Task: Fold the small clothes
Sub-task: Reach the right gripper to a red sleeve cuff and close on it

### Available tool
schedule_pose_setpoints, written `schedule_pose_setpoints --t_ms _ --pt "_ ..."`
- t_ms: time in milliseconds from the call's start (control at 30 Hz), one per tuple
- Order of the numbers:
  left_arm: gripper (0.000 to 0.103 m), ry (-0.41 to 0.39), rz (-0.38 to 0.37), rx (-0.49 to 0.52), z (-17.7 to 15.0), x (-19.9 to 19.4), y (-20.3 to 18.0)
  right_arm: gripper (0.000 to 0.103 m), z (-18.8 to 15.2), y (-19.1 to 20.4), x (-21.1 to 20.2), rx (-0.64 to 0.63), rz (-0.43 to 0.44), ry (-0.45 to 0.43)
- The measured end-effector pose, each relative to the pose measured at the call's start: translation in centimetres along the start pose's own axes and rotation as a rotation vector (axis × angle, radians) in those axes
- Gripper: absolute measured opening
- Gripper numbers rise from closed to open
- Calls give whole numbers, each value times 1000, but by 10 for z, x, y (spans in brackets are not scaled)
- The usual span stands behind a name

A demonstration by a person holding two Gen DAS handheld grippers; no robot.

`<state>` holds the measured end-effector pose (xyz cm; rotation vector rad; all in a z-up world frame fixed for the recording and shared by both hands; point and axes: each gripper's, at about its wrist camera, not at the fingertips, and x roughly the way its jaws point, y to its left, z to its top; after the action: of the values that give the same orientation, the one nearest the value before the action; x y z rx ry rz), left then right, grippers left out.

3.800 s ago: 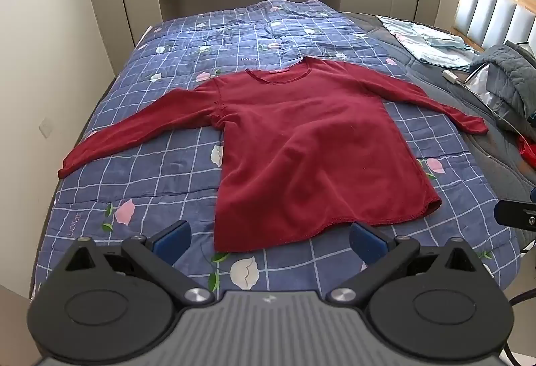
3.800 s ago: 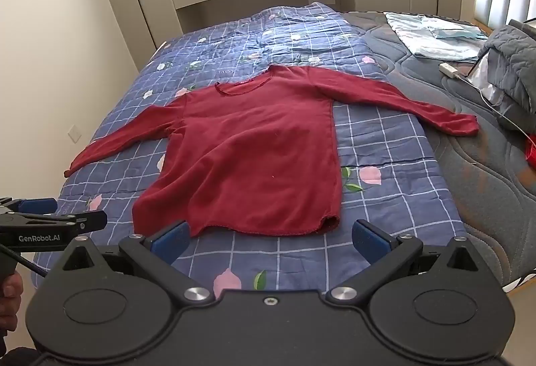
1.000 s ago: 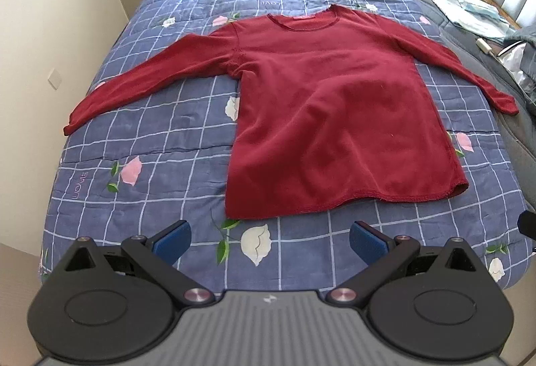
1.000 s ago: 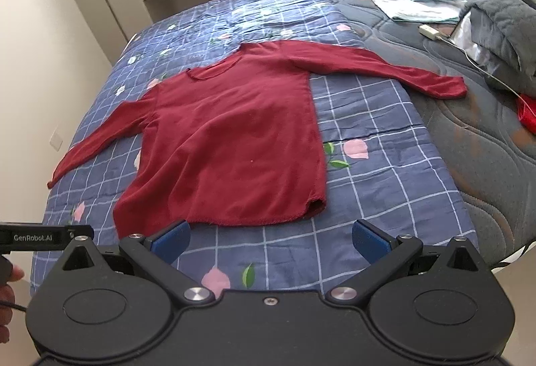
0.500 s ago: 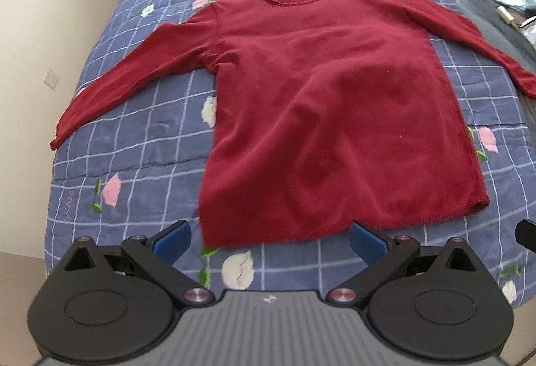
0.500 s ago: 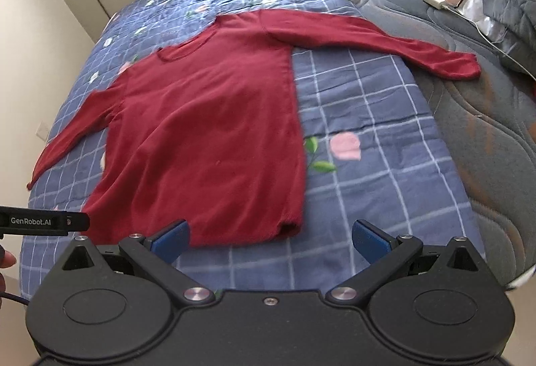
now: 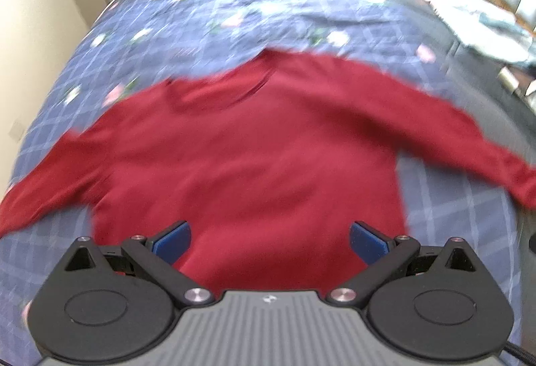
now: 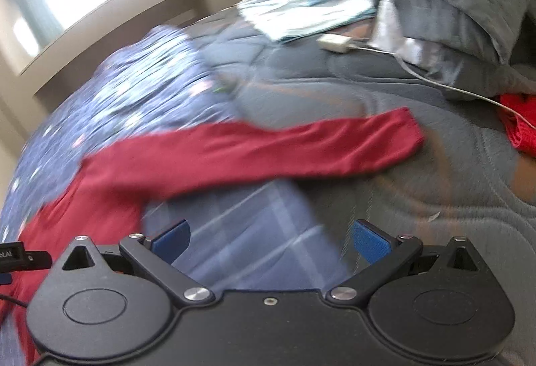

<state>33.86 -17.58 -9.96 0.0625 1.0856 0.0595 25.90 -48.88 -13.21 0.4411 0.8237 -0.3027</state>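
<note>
Bedroom scene, much blurred: blue checked quilt with small flowers (image 7: 207,17) over a grey stitched mattress pad (image 8: 418,192), window behind. Spread flat on the quilt, a dark red long-sleeved knit top (image 7: 254,158), soft and matte, sleeves out to both sides. Left gripper (image 7: 269,240) hovering above the lower body of the top, blue pads wide apart, nothing between them. Right gripper (image 8: 270,240) likewise spread and empty, facing the red right sleeve (image 8: 284,151), whose cuff lies over the grey pad. Judged an approach step, no fold made yet. Next call: reaching the sleeve, pinching the thin limp cloth, carrying it across the body.
</note>
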Motion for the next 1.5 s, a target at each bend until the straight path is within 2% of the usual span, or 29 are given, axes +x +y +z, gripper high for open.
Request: schedule_pose_setpoints --t_ms 100,200,333,567,700,833,1000,1133,1233,1300,1333,1400,1467,1500 --pt "103 -46 -19 0 32 31 -35 103 16 -22 28 37 -40 1" --pt "103 -90 -39 13 59 59 -64 103 29 -38 53 37 -134 9" --pt "103 -125 -50 61 74 96 -101 103 43 -56 77 47 -254 -13" --pt "103 -170 3 129 76 132 -137 103 52 -82 91 108 -272 -47" --pt "103 -163 29 154 73 137 -142 103 51 -92 95 144 -277 -48" --pt "103 -159 38 182 73 140 -144 101 48 -105 93 246 -260 -62" --pt "103 -145 71 221 76 141 -150 89 42 -123 95 389 -204 -56" --pt "103 -139 94 254 77 138 -156 79 45 -133 91 428 -190 -78" --pt "103 -140 90 275 79 133 -158 65 46 -140 90 488 -179 -79" --pt "103 -145 82 287 79 129 -157 45 47 -143 90 524 -171 -81" --pt "103 -143 81 294 79 127 -157 40 47 -144 90 535 -171 -74" --pt "103 -135 85 305 80 124 -156 21 48 -141 91 525 -179 -61" --pt "103 -119 90 311 82 120 -153 9 51 -134 90 486 -185 -65" --pt "103 -112 88 311 84 117 -151 9 53 -130 87 464 -185 -73"
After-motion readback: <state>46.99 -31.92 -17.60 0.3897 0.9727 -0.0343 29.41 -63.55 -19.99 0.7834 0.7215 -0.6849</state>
